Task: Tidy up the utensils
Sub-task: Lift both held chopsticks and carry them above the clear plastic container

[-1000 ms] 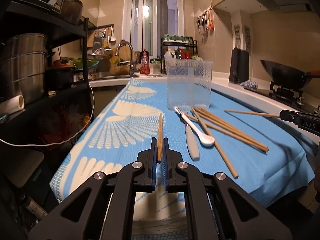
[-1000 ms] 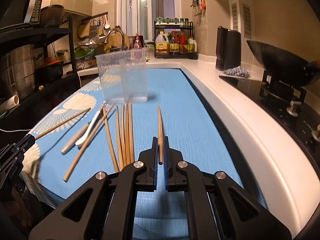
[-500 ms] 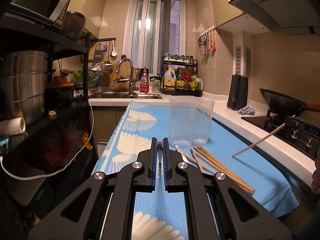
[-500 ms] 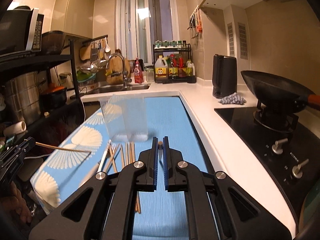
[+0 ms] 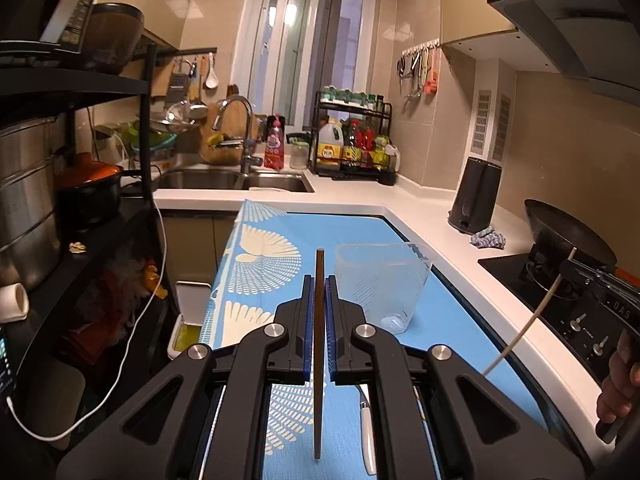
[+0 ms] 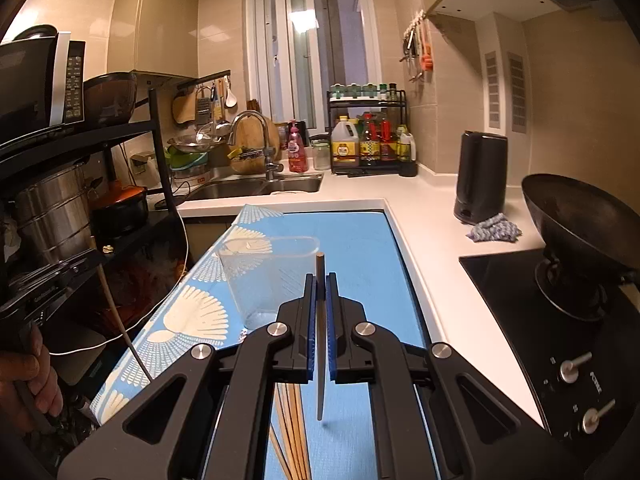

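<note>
My left gripper is shut on a wooden chopstick that hangs down between its fingers, raised above the blue cloth. My right gripper is shut on another chopstick the same way. A clear plastic container stands upright on the cloth just ahead and to the right of the left gripper; in the right wrist view the container is ahead and to the left. Several chopsticks still lie on the cloth below the right gripper. A white utensil handle lies below the left gripper.
A black shelf rack with pots stands on the left. The sink and bottle rack are at the back. A black kettle, a rag and a wok on the hob sit on the right counter.
Both grippers have risen well above the cloth, each carrying its chopstick, which now hangs steeply down. The container and loose utensils have dropped lower in both views.
</note>
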A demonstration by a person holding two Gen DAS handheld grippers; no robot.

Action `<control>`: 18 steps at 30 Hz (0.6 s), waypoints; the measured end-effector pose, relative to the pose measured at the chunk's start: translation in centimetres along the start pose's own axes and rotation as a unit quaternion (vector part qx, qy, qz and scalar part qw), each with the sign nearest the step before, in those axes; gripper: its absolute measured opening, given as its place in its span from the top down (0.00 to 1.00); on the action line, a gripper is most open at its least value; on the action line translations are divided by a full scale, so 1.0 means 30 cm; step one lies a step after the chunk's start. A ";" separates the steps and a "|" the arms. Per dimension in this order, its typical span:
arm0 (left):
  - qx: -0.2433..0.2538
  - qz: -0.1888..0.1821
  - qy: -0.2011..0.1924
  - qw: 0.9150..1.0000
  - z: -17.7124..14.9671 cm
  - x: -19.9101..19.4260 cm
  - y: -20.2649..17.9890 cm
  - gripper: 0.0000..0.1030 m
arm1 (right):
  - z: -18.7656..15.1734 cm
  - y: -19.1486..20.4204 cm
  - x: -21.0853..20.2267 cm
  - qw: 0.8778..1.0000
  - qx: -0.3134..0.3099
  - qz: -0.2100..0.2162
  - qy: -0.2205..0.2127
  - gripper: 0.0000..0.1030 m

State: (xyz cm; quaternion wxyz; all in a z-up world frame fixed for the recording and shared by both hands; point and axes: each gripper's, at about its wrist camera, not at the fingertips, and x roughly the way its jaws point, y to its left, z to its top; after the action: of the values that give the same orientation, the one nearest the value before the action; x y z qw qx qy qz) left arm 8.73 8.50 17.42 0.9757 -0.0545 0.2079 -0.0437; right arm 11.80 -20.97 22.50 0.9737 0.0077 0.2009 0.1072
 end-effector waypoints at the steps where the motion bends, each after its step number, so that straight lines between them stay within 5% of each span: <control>1: 0.002 -0.002 0.007 1.000 0.019 0.013 -0.001 0.95 | 0.013 0.005 0.008 1.000 -0.001 0.003 0.002 0.95; 10: 0.021 -0.008 0.027 0.999 0.141 0.074 -0.012 0.95 | 0.137 0.040 0.080 1.000 -0.012 0.022 0.005 0.95; 18: 0.019 -0.028 0.018 0.999 0.325 0.147 -0.008 0.95 | 0.350 0.042 0.090 0.999 -0.009 0.037 -0.037 0.95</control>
State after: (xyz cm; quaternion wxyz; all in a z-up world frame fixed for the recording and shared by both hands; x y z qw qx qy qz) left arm 16.71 8.66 24.53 0.9710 -0.0408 0.2231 -0.0760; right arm 18.09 -18.88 31.17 0.9759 0.0100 0.1631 0.1449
